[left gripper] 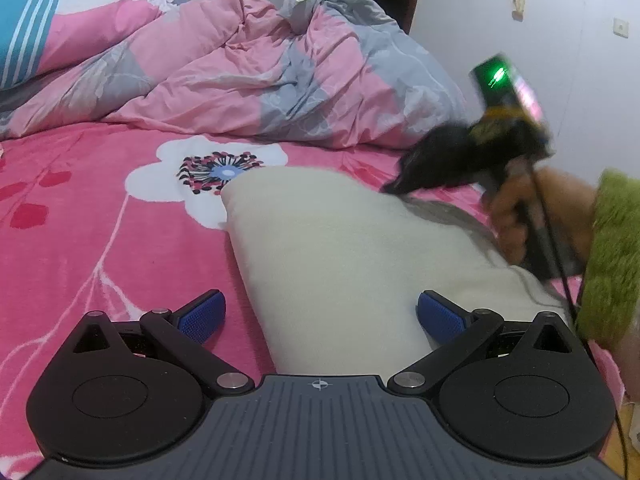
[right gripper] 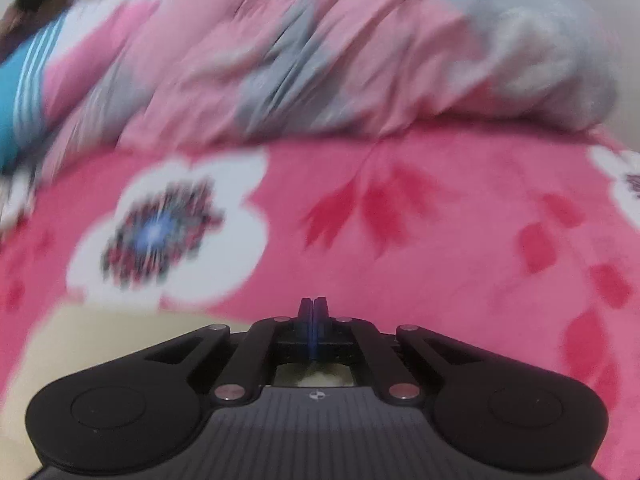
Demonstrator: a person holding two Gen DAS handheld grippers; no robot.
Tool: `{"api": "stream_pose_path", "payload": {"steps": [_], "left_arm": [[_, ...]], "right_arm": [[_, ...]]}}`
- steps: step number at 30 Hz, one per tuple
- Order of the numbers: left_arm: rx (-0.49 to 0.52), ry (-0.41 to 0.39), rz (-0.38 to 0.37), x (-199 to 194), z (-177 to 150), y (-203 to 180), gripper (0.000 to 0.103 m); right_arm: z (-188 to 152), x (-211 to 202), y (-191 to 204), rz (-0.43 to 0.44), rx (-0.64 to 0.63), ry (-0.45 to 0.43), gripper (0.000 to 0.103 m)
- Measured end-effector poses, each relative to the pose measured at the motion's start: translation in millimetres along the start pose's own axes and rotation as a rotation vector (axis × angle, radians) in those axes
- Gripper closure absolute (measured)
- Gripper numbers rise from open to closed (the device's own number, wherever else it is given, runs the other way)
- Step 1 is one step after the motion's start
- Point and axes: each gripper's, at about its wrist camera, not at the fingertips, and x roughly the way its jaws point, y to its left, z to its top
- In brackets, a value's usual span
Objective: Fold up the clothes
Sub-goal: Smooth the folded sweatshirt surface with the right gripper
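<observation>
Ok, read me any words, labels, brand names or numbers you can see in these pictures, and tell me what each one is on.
None can be read.
Right gripper: its body shows a green light and a pinkish panel, too blurred to read.
Left gripper: only a crosshair mark, no text.
Pink floral blanket: pattern only.

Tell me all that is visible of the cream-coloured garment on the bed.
The cream garment looks like soft, fleecy cloth, plain, with no print. It lies flat on the pink flowered blanket, folded or bunched into a long shape with a rounded far end beside a white flower. The left gripper stands over its near end with jaws open on either side. The right gripper is at its far right edge; contact there is blurred.
</observation>
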Motion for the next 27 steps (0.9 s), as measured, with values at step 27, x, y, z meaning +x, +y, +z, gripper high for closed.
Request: {"api": "stream_pose_path", "payload": {"steps": [27], "left_arm": [[-0.02,-0.126,0.066,-28.1,1.5,-0.4,0.0]], "right_arm": [[-103.8,-133.3,25.7,-0.042,-0.146,-0.127,0.096]]}}
